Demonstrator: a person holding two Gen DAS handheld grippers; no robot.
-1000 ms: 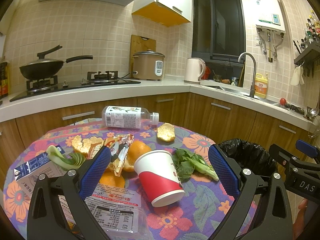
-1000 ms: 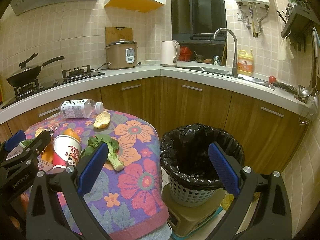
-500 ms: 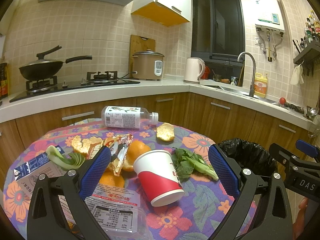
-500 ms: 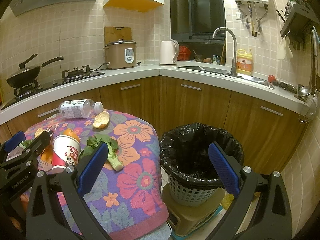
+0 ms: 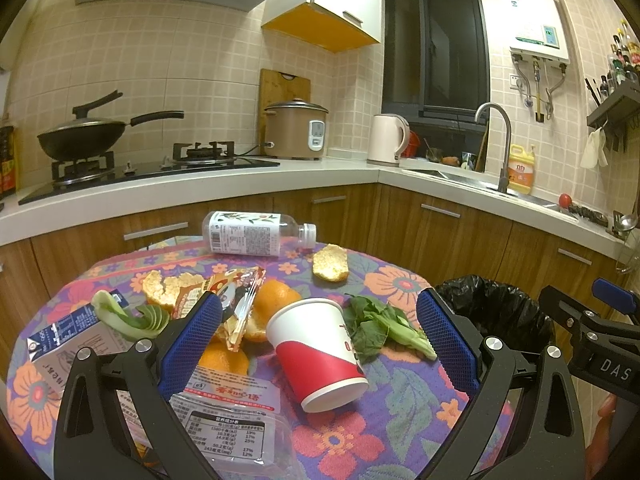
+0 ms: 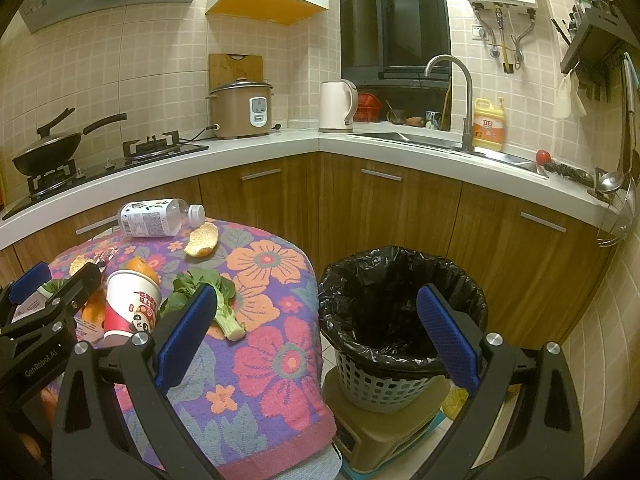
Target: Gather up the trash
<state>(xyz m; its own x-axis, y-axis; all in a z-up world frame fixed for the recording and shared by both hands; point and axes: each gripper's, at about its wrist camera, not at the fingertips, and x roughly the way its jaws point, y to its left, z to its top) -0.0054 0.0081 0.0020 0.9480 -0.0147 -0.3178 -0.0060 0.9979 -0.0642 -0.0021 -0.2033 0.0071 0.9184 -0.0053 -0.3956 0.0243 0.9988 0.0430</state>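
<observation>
Nothing much had moved since a second before; my left tongs [image 5: 318, 336] only crept a shade nearer the litter, and my right tongs [image 6: 316, 326] stayed where they hung; both were spread wide and held nothing.

On the desk [image 5: 404, 408], under its flowered cloth, the paper cup [image 5: 318, 350] lay tipped on its side between my left tongs' blue pads, mouth toward me, touching neither pad; just right of it lay the green leaves [image 5: 380, 326]; behind it sat the orange [image 5: 276, 298] with a torn snack wrapper [image 5: 236, 300] leaning on it; orange peel [image 5: 170, 284] lay to the left, and another piece of peel [image 5: 330, 266] further back; the plastic bottle [image 5: 250, 234] lay on its side at the far edge; a clear labelled packet [image 5: 228, 420] lay nearest me, partly under my left pad; a milk carton [image 5: 60, 336] lay flat at the left edge with a cut vegetable stalk [image 5: 124, 318] on it.

My right tongs framed the bin [image 6: 400, 312], lined with a black bag and standing on a stool [image 6: 384, 428] beside the desk.
</observation>
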